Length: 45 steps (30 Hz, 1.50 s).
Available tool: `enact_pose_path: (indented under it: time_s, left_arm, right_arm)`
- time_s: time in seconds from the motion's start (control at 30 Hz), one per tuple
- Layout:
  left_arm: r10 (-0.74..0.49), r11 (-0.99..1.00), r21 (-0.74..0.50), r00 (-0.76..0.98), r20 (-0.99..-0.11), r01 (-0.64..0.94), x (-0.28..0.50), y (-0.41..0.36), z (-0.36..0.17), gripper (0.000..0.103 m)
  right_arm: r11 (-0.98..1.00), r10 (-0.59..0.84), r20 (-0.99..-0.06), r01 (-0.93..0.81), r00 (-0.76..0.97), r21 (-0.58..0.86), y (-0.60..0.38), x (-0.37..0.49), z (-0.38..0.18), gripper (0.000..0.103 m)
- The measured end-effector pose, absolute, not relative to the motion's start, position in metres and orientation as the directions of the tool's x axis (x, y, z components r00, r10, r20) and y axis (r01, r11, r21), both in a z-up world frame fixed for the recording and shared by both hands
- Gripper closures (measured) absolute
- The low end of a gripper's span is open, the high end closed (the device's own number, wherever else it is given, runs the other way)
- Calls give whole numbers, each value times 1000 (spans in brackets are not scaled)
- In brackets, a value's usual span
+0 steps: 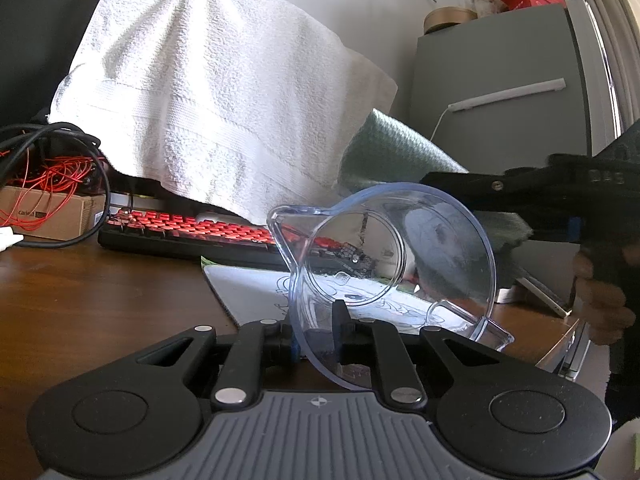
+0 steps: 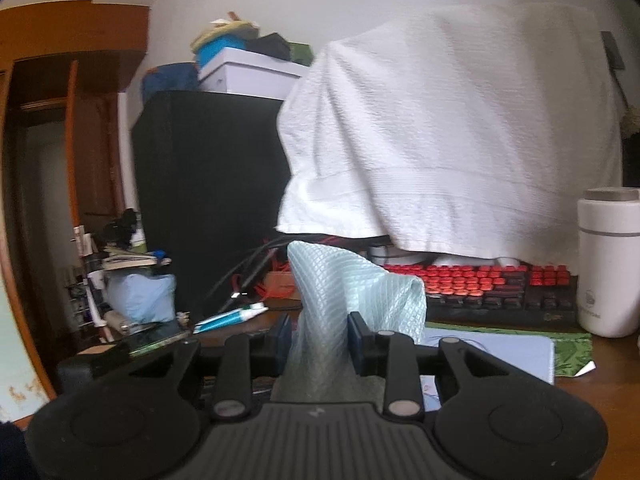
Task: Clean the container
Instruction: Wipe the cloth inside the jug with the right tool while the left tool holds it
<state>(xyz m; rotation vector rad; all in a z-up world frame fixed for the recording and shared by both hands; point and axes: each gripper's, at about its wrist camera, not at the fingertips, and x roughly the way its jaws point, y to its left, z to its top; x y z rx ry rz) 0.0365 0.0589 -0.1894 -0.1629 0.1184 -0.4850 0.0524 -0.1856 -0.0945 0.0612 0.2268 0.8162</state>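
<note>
- Left wrist view: our left tool (image 1: 316, 334) is clamped on the rim of the clear plastic measuring jug (image 1: 384, 276). We hold it above the wooden surface (image 1: 100, 300), tipped on its side with the mouth facing the camera. Probably this opens the inside for wiping.
- Same view: the right tool (image 1: 520, 196) comes in from the right, a green cloth (image 1: 396, 156) draped behind the jug, near its far wall. Contact cannot be told.
- Right wrist view: our right tool (image 2: 320, 340) pinches the pale green waffle cloth (image 2: 352, 296), a loose flap standing free ahead, likely as the wiping pad. The jug is out of this view.
- Behind: red-keyed keyboard (image 2: 492, 288), white towel (image 2: 440, 132) draped over something.
</note>
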Motion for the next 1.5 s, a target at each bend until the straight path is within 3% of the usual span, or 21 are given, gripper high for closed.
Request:
enact_pose_path:
  time_s: [0.27,0.67,1.07,1.5]
  left_arm:
    - [-465,876,-181,882,-77,446,36,56,-190,88]
    - [-472,873,-179,878,-77,453,38,59,-190,88]
    - [-475,872,-178,876,-77,457,39,61,-190,88]
    - [-477,870,-178,875,-76,459,38,61,-190,86]
  right_arm:
    - [666,738,-176,-745,652,36,-172,42,-92,75]
    - [761,644,-213,-589,735,270,-211,86,-102,77]
    - [683,730,-163,-694,664,228,-204,59,-98,77]
    - [680,732,-156,-695,663,235,-202,64,-100,80]
